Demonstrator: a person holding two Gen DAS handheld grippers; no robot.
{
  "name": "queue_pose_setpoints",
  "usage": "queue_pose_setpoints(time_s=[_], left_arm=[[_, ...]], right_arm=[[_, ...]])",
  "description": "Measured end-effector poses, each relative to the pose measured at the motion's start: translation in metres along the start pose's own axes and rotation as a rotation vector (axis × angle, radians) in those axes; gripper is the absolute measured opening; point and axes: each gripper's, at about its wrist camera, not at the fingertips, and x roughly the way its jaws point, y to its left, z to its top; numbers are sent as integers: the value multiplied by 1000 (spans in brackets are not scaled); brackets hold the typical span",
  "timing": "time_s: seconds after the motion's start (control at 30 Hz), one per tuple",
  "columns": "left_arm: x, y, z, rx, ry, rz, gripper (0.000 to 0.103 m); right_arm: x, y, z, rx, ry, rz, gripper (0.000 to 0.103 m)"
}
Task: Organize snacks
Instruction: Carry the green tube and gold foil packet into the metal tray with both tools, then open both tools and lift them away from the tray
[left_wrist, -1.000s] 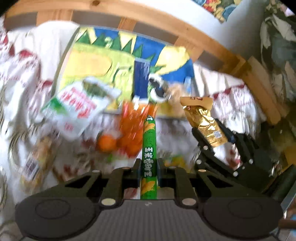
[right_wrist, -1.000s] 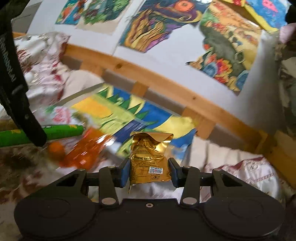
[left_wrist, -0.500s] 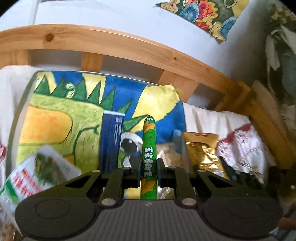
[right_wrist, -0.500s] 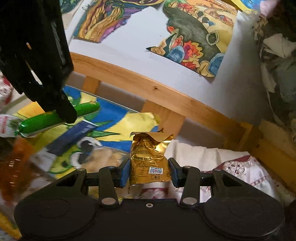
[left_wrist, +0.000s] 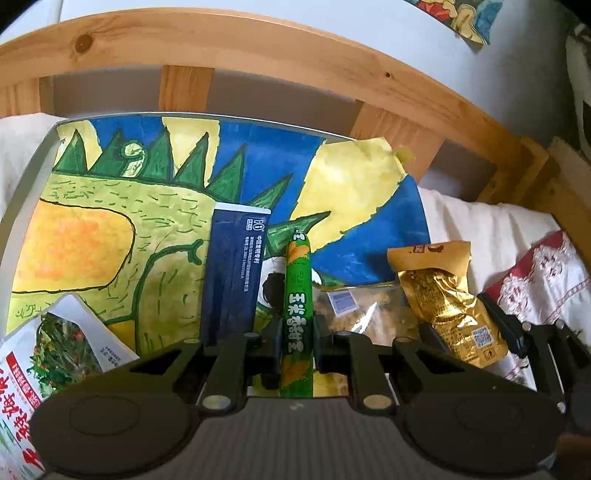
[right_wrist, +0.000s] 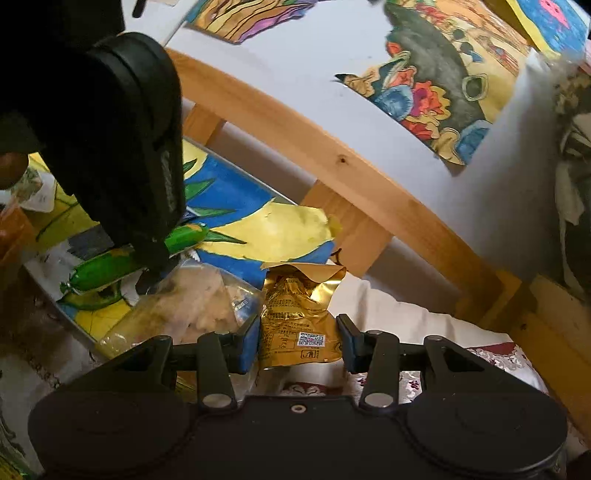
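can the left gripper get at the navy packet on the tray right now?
Probably not yet. The left gripper is shut on the green sausage stick, so it has no free jaws. The navy packet lies just left of it on the tray, nothing covering its top; once the stick is dropped, access looks easy.

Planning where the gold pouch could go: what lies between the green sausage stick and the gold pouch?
A clear bag of pale snacks lies on the tray between the green sausage stick and the gold pouch, shown in the left wrist view.
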Motion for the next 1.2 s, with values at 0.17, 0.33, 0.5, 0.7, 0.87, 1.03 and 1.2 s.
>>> queue_pose_setpoints(time_s=[0.17, 0.33, 0.5, 0.7, 0.87, 1.03, 1.2], left_arm=[[0, 6, 0, -11, 5, 24, 18], [0, 15, -1, -35, 14, 41, 18], [-3, 13, -3, -19, -2, 51, 20], [-16, 7, -3, 17, -53, 20, 42], [-36, 10, -6, -16, -124, -22, 68], [-65, 13, -11, -23, -227, -5, 88], [-95, 21, -19, -38, -290, 18, 98]], right_arm=[[0, 12, 2, -37, -6, 2, 46], [-1, 20, 4, -49, -16, 7, 48], [0, 17, 4, -34, -18, -1, 54], [-2, 3, 5, 40, -34, -2, 64], [-10, -12, 10, 144, -46, 2, 70], [-25, -28, 17, 265, -53, 24, 80], [-50, -39, 25, 353, -72, 47, 86]])
